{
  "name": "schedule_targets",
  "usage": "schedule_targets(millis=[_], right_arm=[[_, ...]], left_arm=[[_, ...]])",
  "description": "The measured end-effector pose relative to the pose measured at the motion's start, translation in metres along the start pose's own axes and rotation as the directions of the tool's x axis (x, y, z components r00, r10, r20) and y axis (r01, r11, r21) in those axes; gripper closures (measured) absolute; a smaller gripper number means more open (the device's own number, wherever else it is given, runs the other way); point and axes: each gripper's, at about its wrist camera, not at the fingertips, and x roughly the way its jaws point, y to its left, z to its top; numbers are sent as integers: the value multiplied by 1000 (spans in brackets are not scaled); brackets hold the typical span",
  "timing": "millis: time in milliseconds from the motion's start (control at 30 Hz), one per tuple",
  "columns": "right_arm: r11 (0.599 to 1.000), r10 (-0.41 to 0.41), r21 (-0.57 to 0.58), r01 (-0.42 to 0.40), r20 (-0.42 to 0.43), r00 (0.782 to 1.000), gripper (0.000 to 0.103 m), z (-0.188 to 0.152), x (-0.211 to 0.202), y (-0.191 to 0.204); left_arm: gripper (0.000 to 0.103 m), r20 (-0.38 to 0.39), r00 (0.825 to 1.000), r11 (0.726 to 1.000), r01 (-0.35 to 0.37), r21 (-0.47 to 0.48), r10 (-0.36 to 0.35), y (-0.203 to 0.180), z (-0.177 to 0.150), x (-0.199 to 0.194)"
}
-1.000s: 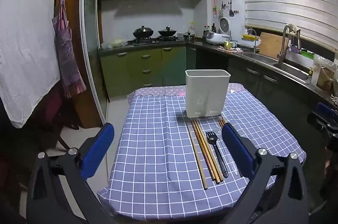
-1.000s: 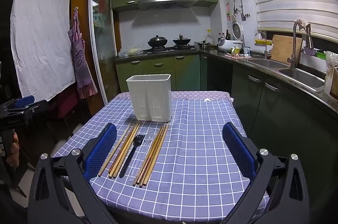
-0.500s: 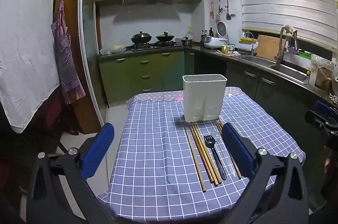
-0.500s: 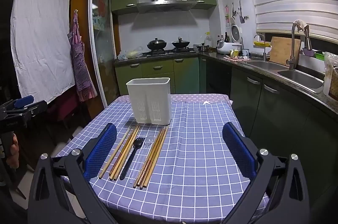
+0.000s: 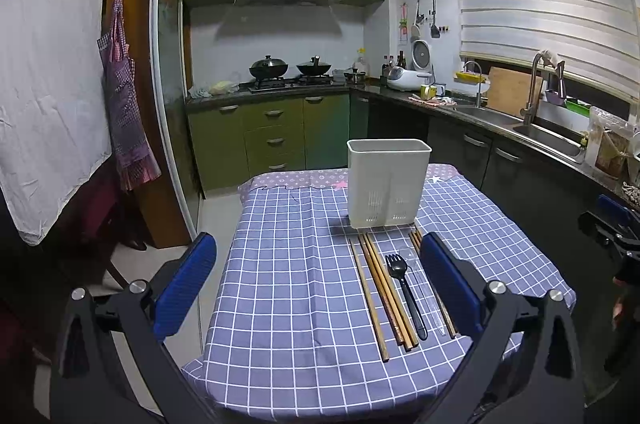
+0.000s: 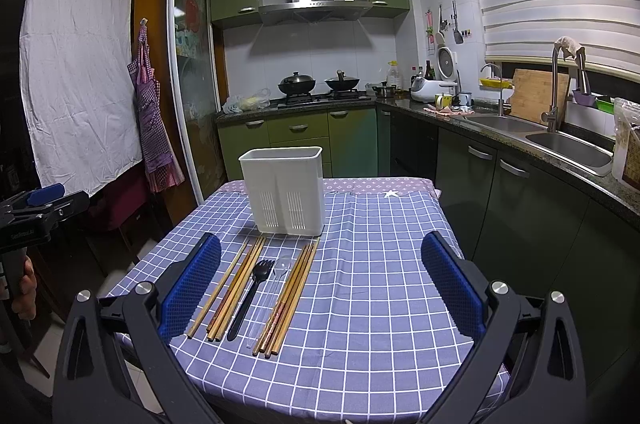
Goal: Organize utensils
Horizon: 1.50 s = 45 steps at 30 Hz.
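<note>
Left wrist view: the left gripper (image 5: pixel 318 280) is spread wide and empty, low in the frame. A white rectangular plastic utensil holder (image 5: pixel 387 183) stands upright at centre on the blue checked tablecloth (image 5: pixel 292 288). Below it lie wooden chopsticks (image 5: pixel 378 290) and a black plastic fork (image 5: pixel 406 290).

Right wrist view: the right gripper (image 6: pixel 320 282) is also wide apart, empty. The holder (image 6: pixel 285 190) stands centre left; chopsticks (image 6: pixel 240 284), fork (image 6: pixel 252 294) and a clear plastic spoon (image 6: pixel 272 292) lie side by side below.

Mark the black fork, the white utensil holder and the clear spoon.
black fork (image 6: pixel 252 298), right wrist view, mid-handle.
white utensil holder (image 6: pixel 285 190), right wrist view, front wall.
clear spoon (image 6: pixel 272 288), right wrist view, upper handle.
</note>
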Motion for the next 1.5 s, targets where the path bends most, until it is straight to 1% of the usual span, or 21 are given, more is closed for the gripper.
schedule_targets(millis=[800, 1500], right_arm=[[1000, 1, 1, -1, -5, 1000, 4, -2, 5, 2], [1000, 0, 3, 0, -6, 1000, 4, -3, 6, 1]], left_arm=[[6, -13, 1000, 1000, 8, 14, -7, -3, -3, 1], [6, -27, 999, 1000, 20, 6, -20, -3, -4, 2]])
